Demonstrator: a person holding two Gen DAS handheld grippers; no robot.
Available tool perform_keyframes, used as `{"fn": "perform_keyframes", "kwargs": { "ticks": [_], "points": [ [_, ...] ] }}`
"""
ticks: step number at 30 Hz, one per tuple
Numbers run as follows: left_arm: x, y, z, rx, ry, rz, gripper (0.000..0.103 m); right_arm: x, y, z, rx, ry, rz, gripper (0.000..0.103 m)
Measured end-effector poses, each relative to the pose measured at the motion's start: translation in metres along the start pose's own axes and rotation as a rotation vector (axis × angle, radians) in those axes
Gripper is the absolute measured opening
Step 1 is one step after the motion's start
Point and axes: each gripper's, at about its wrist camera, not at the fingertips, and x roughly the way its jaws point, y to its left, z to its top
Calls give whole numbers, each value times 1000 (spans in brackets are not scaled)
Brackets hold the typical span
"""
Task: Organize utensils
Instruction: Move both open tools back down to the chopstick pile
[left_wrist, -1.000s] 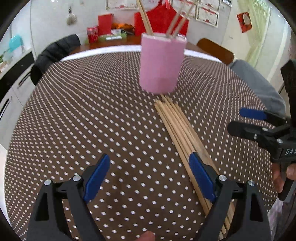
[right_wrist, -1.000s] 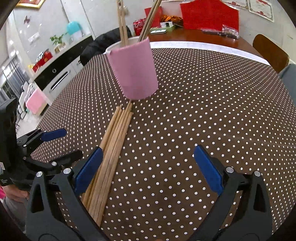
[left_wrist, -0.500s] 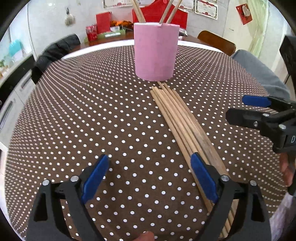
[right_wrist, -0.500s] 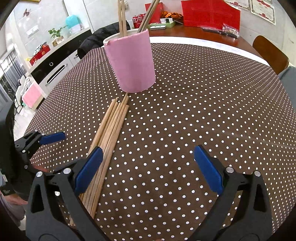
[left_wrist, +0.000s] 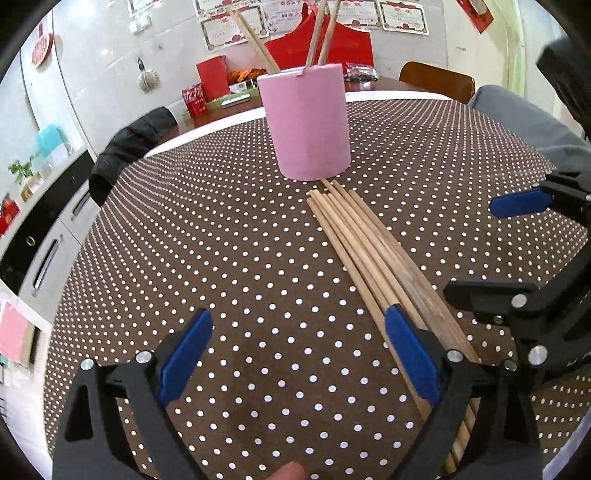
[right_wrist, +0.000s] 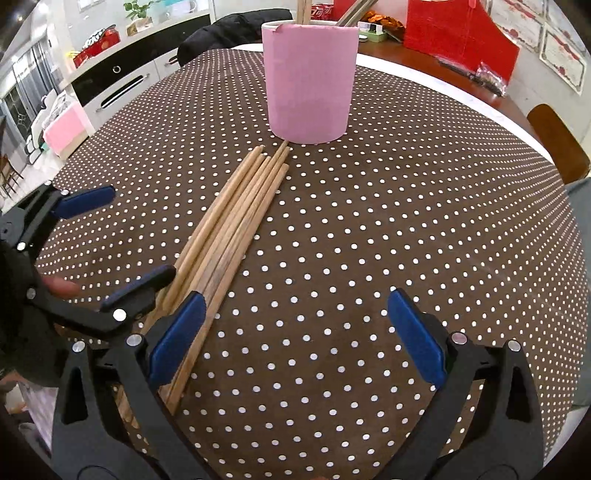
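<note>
A pink cup (left_wrist: 306, 122) (right_wrist: 310, 74) stands on the dotted tablecloth with a few chopsticks (left_wrist: 317, 33) upright in it. Several loose wooden chopsticks (left_wrist: 369, 251) (right_wrist: 240, 214) lie in a bundle running from the cup's foot toward me. My left gripper (left_wrist: 299, 350) (right_wrist: 118, 243) hovers open over the cloth, its right finger above the bundle's near part. My right gripper (right_wrist: 295, 336) (left_wrist: 491, 251) is open too, its left finger over the same bundle. Neither holds anything. The bundle's near ends are hidden behind the fingers.
A brown tablecloth with white dots (left_wrist: 221, 258) (right_wrist: 406, 221) covers the round table. Chairs stand behind it, one draped with a dark jacket (left_wrist: 129, 144), one wooden (right_wrist: 557, 144). A grey sleeve (left_wrist: 524, 122) rests at the right edge. Cabinets (right_wrist: 110, 85) line the left wall.
Both grippers have drawn back from the cup along the bundle, so more of the loose chopsticks shows. The two grippers have come closer together over the bundle's near part.
</note>
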Motion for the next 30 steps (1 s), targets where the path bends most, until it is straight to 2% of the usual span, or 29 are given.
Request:
{"fn": "perform_keyframes", "kwargs": {
  "ticks": [3, 6, 9, 18, 26, 28, 30],
  "points": [
    [3, 25, 5, -47, 20, -41, 93, 3, 1, -3, -21, 20, -8, 97],
    [7, 34, 4, -77, 43, -71, 93, 7, 1, -8, -25, 42, 15, 97],
    [14, 47, 3, -131, 73, -158, 93, 7, 3, -8, -27, 43, 14, 97],
    [16, 46, 7, -137, 87, -192, 93, 7, 7, -6, -40, 55, 32, 97],
    [21, 39, 16, -104, 71, -157, 95, 7, 10, -6, -44, 56, 31, 97],
    [22, 37, 19, -78, 57, -91, 95, 8, 12, -6, -51, 55, 24, 97],
    [26, 36, 20, -71, 76, -70, 95, 10, 17, -5, -70, 54, -2, 97]
  ]
}}
